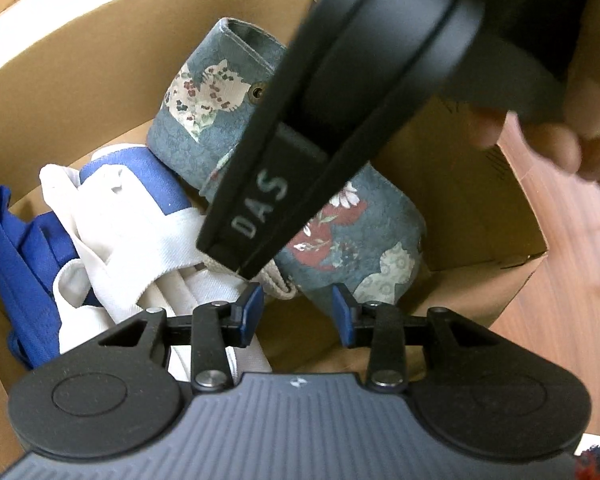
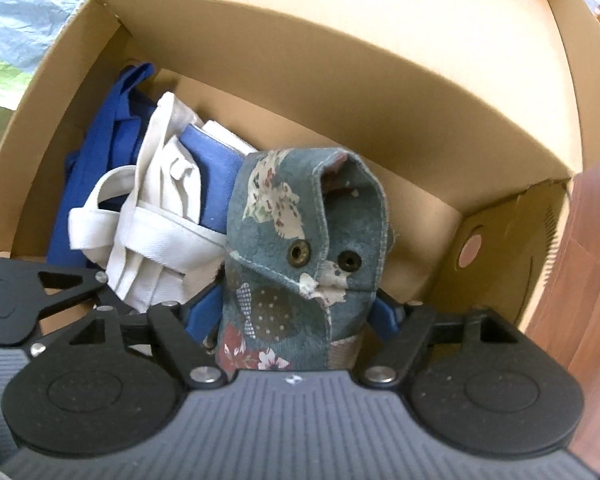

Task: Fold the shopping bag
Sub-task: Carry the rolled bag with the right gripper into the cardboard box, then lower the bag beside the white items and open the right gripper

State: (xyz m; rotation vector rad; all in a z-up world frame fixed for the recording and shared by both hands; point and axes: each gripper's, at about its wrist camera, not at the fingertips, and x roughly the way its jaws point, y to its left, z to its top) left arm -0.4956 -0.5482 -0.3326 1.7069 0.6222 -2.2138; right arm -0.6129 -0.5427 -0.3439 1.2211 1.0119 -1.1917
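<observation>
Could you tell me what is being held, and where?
The left gripper is empty; the right gripper's jaws flank the folded floral bag low down, grip unclear.

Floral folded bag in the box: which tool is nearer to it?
Right. The right tool straddles the floral bag, fingers on either side; the left tool hangs just short of it, empty.

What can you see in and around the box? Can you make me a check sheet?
Surface: box, cardboard, top open.
Job's things: floral bag, folded, standing in the box.
Clutter: white bag and blue bag, bunched beside it.
Grippers: left gripper open, empty, over the box; right gripper jaws wide, astride the floral bag.
Cables: nothing seen.
Surroundings: wooden floor; hand holding the right gripper.
</observation>
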